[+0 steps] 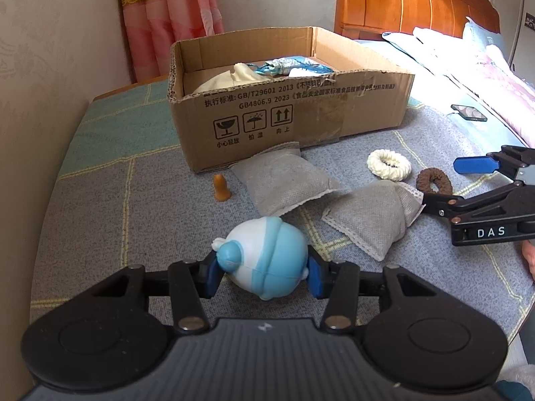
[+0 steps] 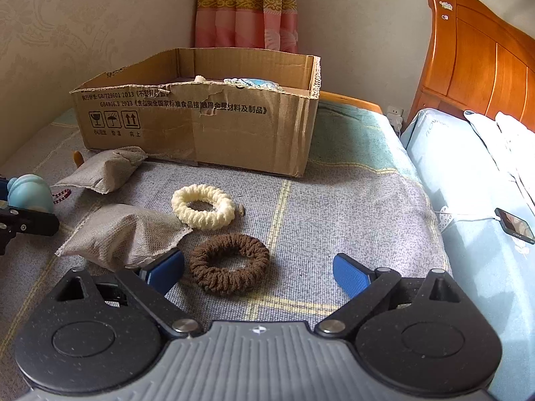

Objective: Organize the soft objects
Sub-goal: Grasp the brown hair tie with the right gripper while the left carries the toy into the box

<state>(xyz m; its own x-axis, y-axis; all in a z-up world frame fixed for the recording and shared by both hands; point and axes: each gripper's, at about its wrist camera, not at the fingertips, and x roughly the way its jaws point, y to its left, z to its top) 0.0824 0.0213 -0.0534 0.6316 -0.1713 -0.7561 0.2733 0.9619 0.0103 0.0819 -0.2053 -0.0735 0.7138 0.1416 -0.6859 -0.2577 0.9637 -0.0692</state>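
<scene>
Left wrist view. The left tool (image 1: 264, 272) is closed on a blue-and-white squishy toy (image 1: 265, 257), clamped between the two blue pads at its sides. The toy's long axis is seen to run roughly across the tool, with a rounded blue knob turned toward the left pad. The toy sits over the grey checked bed cover (image 1: 133, 207), near its front. One toy is counted. Two grey fabric sachets are recorded: one (image 1: 284, 183) just before the cardboard box (image 1: 287, 113), the other (image 1: 371, 217) to its right, long axis slanted from upper right to lower left. One cream scrunchie (image 1: 389, 164) and one brown scrunchie (image 1: 434, 182) lie flat, right of the sachets. One small orange cone (image 1: 221, 188) stands upright left of the nearer sachet. Cream and blue soft items are seen inside the box. The right tool (image 1: 444, 183) enters from the right, fingers spread, the lower tip beside the second sachet.

Right wrist view. The right tool (image 2: 259, 275) is open, pads wide apart, with the brown scrunchie (image 2: 229, 264) lying flat between them and untouched. The cream scrunchie (image 2: 203, 206) lies just beyond it. Two sachets are counted again (image 2: 123, 234) (image 2: 103, 168), left of the scrunchies. The toy (image 2: 28, 192) is visible at the left edge. One phone (image 2: 515, 225) lies on the light blue bedding at right.
</scene>
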